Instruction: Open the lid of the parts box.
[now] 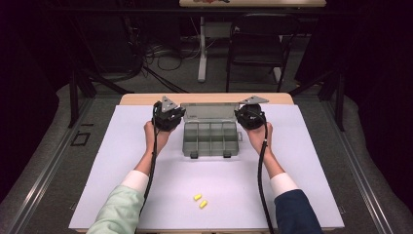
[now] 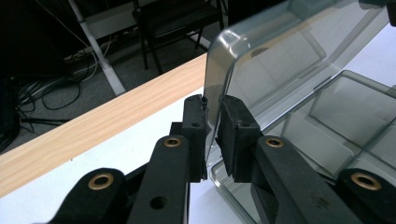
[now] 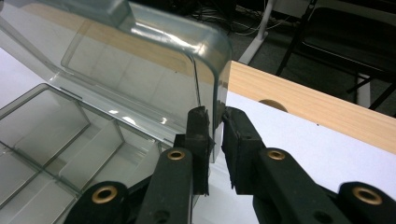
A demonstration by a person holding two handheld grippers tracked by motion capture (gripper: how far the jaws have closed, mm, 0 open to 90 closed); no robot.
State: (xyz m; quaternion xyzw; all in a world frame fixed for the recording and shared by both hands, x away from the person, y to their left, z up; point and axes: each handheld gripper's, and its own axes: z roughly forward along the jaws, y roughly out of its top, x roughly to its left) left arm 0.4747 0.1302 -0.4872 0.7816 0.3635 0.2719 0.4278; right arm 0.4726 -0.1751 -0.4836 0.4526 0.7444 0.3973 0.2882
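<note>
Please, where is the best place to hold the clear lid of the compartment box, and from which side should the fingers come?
Probably the lid is best held at its thin side edges, one gripper coming from each end. The left gripper and right gripper already pinch those edges; the lid stands raised above the box, so they are exposed.

- In the high view the left gripper [image 1: 171, 118] and the right gripper [image 1: 247, 117] cover the two ends of the lid [image 1: 209, 111], so the jaw tips are hidden there.
- The two yellow pieces [image 1: 200, 201] are too small to tell what they are.
- In the left gripper view the organizer box [image 2: 336, 135] is cut off by the right edge.
</note>
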